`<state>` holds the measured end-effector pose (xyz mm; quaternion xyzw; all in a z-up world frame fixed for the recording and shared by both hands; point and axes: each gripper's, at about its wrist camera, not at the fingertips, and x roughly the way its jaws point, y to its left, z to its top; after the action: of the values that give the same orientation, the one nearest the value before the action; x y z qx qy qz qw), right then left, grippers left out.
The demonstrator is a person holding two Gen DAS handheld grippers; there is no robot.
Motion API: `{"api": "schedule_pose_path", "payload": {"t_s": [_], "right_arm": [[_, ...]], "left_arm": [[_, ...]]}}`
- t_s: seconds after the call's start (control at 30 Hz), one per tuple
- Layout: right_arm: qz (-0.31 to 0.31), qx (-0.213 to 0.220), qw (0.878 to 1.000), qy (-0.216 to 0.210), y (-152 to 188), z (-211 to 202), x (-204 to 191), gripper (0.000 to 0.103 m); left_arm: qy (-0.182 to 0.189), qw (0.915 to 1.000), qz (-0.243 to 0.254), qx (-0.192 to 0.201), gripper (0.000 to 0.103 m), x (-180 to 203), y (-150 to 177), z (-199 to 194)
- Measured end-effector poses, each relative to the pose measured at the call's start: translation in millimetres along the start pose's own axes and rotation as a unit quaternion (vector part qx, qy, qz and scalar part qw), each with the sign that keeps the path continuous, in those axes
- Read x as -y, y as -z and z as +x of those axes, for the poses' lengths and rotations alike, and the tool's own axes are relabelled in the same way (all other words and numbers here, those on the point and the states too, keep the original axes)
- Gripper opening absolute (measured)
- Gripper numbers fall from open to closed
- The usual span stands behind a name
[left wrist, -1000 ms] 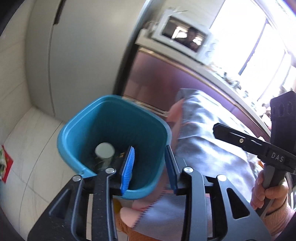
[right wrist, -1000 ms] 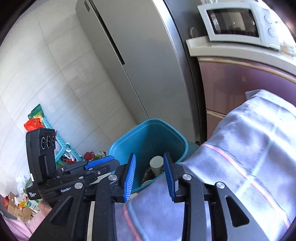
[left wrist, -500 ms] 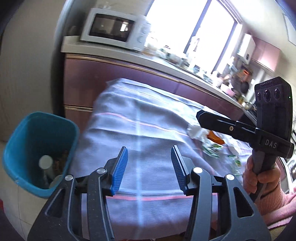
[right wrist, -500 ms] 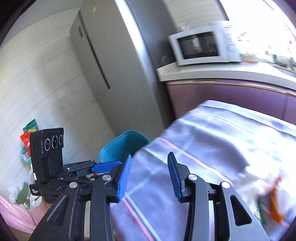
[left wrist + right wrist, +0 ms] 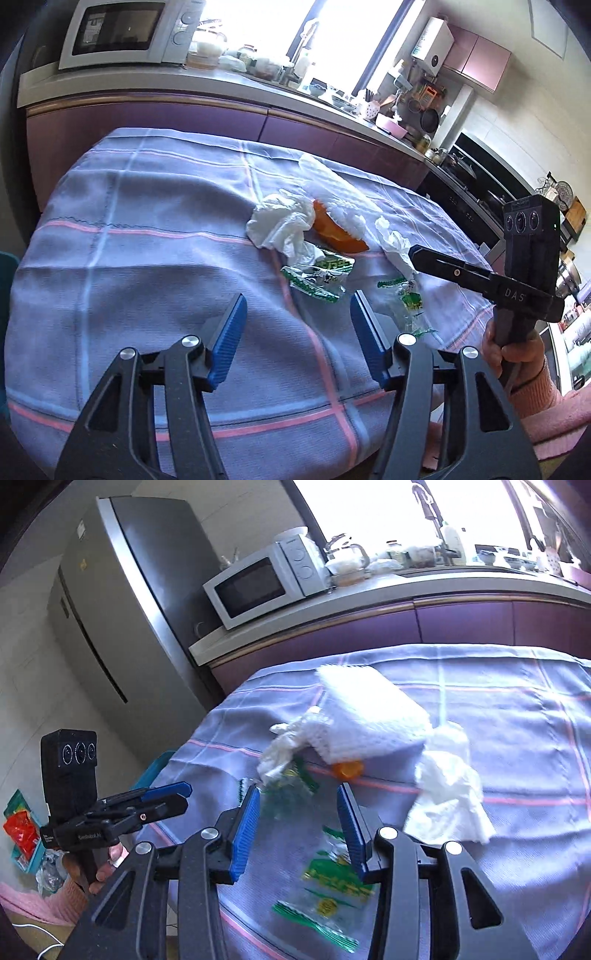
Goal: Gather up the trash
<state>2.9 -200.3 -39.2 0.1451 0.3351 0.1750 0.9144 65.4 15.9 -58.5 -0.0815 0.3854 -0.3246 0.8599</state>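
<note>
Trash lies mid-table on a lilac checked cloth [image 5: 147, 258]: a crumpled white tissue [image 5: 280, 225], an orange piece [image 5: 338, 234], a white foam net [image 5: 332, 184], green-printed clear wrappers [image 5: 317, 275] and a second tissue [image 5: 393, 242]. My left gripper [image 5: 297, 328] hovers just short of the wrappers, its jaws opening with nothing between them. My right gripper [image 5: 299, 812] hangs over a clear green wrapper [image 5: 332, 878], its jaws also opening and empty. Each gripper shows in the other's view: the right gripper [image 5: 415, 253] and the left gripper [image 5: 184, 794].
The teal bin [image 5: 155, 771] peeks out beyond the table's left end, in front of a grey fridge [image 5: 122, 609]. A purple counter [image 5: 184, 118] with a microwave [image 5: 266, 583] and kitchenware runs behind the table. A hand in a pink sleeve [image 5: 517, 354] holds the right gripper.
Both views swung away from the teal bin, which holds a cup, over to the trash on the table. Both pairs of jaws stand wider than before.
</note>
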Motion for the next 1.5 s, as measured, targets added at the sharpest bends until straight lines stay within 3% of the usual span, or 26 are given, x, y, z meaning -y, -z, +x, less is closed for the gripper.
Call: {"api": "schedule_pose_path", "payload": {"t_s": [0.27, 0.33, 0.47, 0.6, 0.73, 1.1, 1.5], "right_arm": [[0.036, -0.013, 0.999, 0.024, 28, -15, 39, 0.048], [0.045, -0.017, 0.999, 0.02, 36, -16, 45, 0.054], [0.055, -0.025, 0.998, 0.007, 43, -12, 48, 0.055], [0.056, -0.033, 0.998, -0.002, 46, -4, 45, 0.055], [0.058, -0.033, 0.998, -0.007, 47, -2, 43, 0.053], [0.052, -0.033, 0.998, -0.015, 48, -4, 37, 0.02], [0.037, -0.027, 0.998, -0.032, 41, -2, 24, 0.007]], "left_arm": [[0.01, 0.9988, -0.017, -0.044, 0.058, 7, -11, 43], [0.007, 0.9982, -0.027, -0.052, 0.058, 7, -13, 51], [0.007, 0.9969, -0.046, -0.063, 0.057, 5, -15, 63], [0.013, 0.9958, -0.06, -0.068, 0.05, 3, -16, 68], [0.028, 0.9941, -0.071, -0.077, 0.031, 0, -14, 71], [0.034, 0.9945, -0.067, -0.074, 0.025, 3, -6, 61], [0.027, 0.9965, -0.052, -0.06, 0.021, -1, 11, 27]]}}
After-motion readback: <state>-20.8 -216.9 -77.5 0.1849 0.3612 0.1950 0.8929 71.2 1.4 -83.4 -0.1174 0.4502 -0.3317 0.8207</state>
